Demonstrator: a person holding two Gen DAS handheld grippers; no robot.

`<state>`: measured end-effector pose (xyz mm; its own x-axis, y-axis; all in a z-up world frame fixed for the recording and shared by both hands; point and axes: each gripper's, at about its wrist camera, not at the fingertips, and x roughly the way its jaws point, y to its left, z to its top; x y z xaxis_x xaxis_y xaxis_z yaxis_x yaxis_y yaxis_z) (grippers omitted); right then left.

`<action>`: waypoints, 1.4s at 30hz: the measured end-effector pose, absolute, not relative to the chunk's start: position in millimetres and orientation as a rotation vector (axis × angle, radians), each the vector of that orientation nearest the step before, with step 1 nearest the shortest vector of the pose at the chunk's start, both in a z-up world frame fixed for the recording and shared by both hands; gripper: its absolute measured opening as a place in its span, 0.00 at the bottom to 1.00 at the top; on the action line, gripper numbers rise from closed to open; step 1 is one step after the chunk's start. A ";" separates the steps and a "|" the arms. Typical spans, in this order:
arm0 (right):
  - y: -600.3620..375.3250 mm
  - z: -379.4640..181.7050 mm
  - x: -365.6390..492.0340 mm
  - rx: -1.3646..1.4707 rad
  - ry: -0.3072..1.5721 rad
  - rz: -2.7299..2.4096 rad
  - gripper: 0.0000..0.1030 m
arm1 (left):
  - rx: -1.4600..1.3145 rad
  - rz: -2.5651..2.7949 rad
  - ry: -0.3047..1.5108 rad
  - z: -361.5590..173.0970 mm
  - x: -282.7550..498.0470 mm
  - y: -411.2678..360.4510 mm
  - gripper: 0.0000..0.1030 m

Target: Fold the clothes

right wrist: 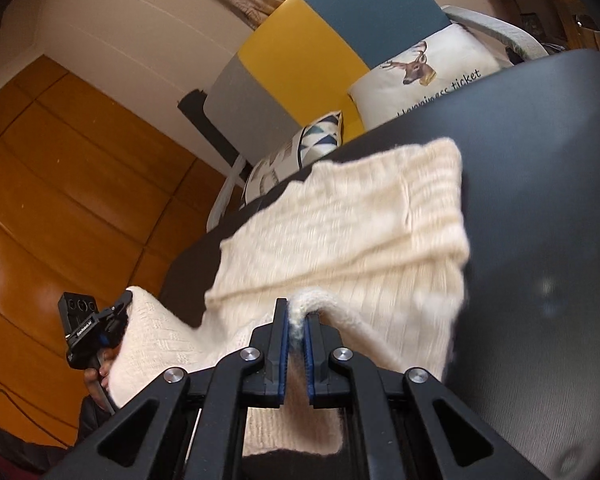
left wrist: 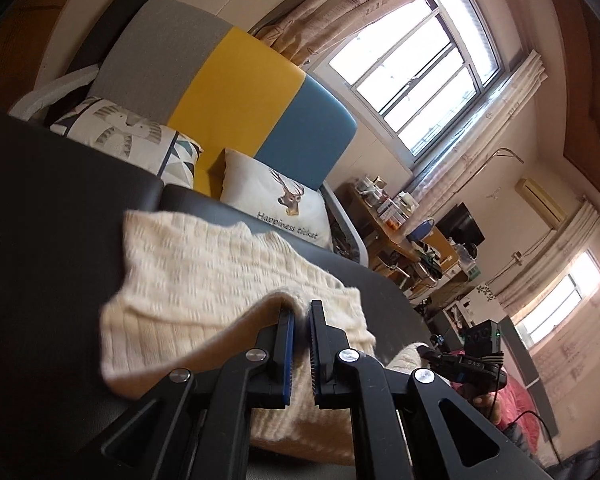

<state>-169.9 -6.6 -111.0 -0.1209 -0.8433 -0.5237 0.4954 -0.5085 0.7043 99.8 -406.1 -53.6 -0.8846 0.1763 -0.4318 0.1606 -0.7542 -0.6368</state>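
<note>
Two grippers, left gripper point(left wrist: 300, 312) and right gripper point(right wrist: 297, 312), pinch ribbed cream knit sweater point(right wrist: 340, 216).

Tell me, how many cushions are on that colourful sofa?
2. A white deer-print cushion leans against the blue panel, and a white cushion with teal triangles sits beside it near the grey and yellow panels. The dark table may hide more.

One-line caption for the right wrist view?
Right gripper pinches the cream knit sweater's edge above a dark table.
</note>
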 end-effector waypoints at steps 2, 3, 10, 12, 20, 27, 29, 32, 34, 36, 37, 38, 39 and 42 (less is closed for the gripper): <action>-11.1 -111.3 -190.2 1.170 -0.482 -1.787 0.05 | -0.751 2.842 -1.111 -53.4 81.5 -420.4 0.06; -14.3 -113.1 -202.6 1.173 -0.497 -1.797 0.05 | -0.751 2.844 -1.118 -53.3 72.3 -427.6 0.06; -40.7 -151.1 -290.3 1.292 -0.598 -1.838 0.05 | -0.801 2.867 -1.235 -74.4 -1.6 -483.4 0.06; -47.8 -169.7 -308.7 1.368 -0.609 -1.845 0.05 | -0.854 2.871 -1.276 -89.6 -22.8 -498.1 0.06; -42.0 -195.2 -328.1 1.433 -0.767 -1.751 0.26 | -1.117 2.794 -1.483 -152.3 -56.3 -529.9 0.25; -30.5 -140.6 -286.1 1.228 -0.543 -1.761 0.27 | -0.948 2.860 -1.426 -126.5 -10.0 -523.8 0.36; -42.2 -128.7 -262.1 1.185 -0.378 -1.719 0.27 | -0.957 2.895 -1.336 -121.8 -0.3 -510.7 0.36; -87.6 -126.4 -215.5 1.165 -0.023 -1.650 0.25 | -1.016 2.951 -1.175 -120.5 12.8 -484.4 0.36; -120.8 -133.5 -190.3 1.170 0.189 -1.609 0.25 | -1.065 2.973 -1.097 -123.6 19.6 -470.2 0.36; -147.7 -144.5 -187.8 1.183 0.260 -1.602 0.25 | -1.126 2.989 -1.024 -127.3 19.9 -461.2 0.36; -161.0 -150.1 -187.0 1.189 0.293 -1.599 0.25 | -1.157 2.997 -0.987 -129.1 19.1 -457.3 0.36; -174.3 -155.6 -186.2 1.196 0.327 -1.596 0.25 | -1.182 3.003 -0.954 -130.1 17.7 -454.2 0.36; -187.6 -161.1 -185.5 1.202 0.360 -1.593 0.25 | -1.195 3.005 -0.927 -129.9 14.6 -451.9 0.36; -195.3 -171.7 -200.5 1.242 0.350 -1.642 0.25 | -1.229 3.001 -0.846 -129.3 1.4 -446.1 0.36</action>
